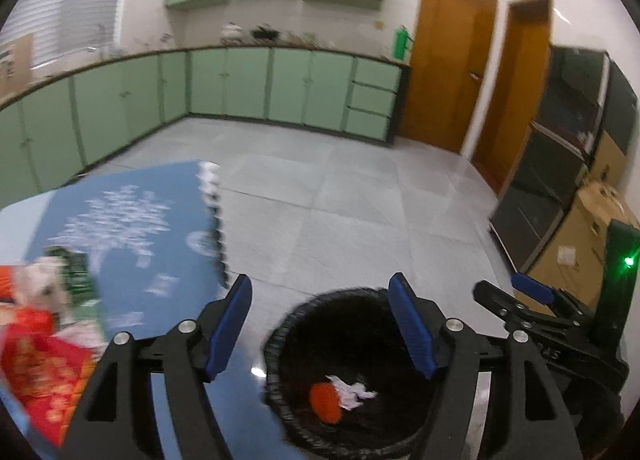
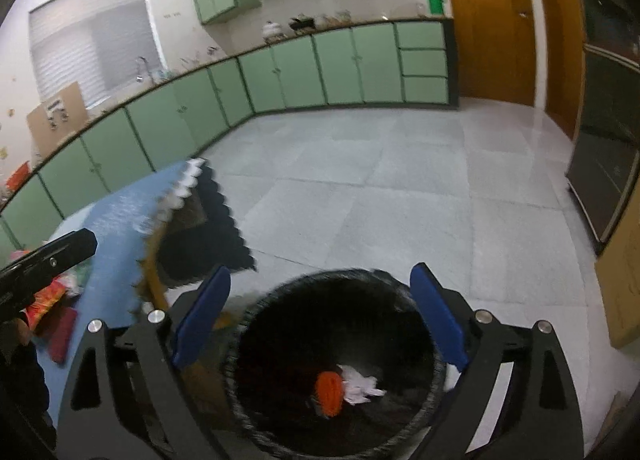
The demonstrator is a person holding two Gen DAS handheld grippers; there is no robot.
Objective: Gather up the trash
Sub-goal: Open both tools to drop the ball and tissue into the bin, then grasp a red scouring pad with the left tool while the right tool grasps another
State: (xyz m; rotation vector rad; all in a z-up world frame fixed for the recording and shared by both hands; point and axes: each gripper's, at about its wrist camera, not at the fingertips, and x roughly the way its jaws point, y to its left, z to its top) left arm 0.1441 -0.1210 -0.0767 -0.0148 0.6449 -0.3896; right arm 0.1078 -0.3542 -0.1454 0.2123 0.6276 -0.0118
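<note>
**Both tongs agape over the bin**

Left gripper (image 1: 320, 330) jaws stand well apart, blue pads bare, nothing between them — poised above the black-lined trash bin (image 1: 288, 412). Right gripper (image 2: 322, 322) likewise spread wide and empty, straddling the same bin's rim (image 2: 236, 364) from above. No earlier view given, so only the spread is noted.

Inside the bin, on the dark liner: an orange scrap (image 2: 329, 388) with crumpled white paper (image 2: 362, 384) touching it on its right side — both lie toward the bottom, seen from either wrist.

Left of the bin, a table under a blue cloth (image 1: 132, 236) with a scalloped edge; red printed packaging (image 1: 44, 372) lies on it, farther from the bin.

Beyond the bin, grey tiled floor (image 2: 360, 179), then pale green cabinets (image 2: 340, 63) along the wall. Right of the bin and farther back, orange-brown wooden doors (image 1: 448, 71).
</note>
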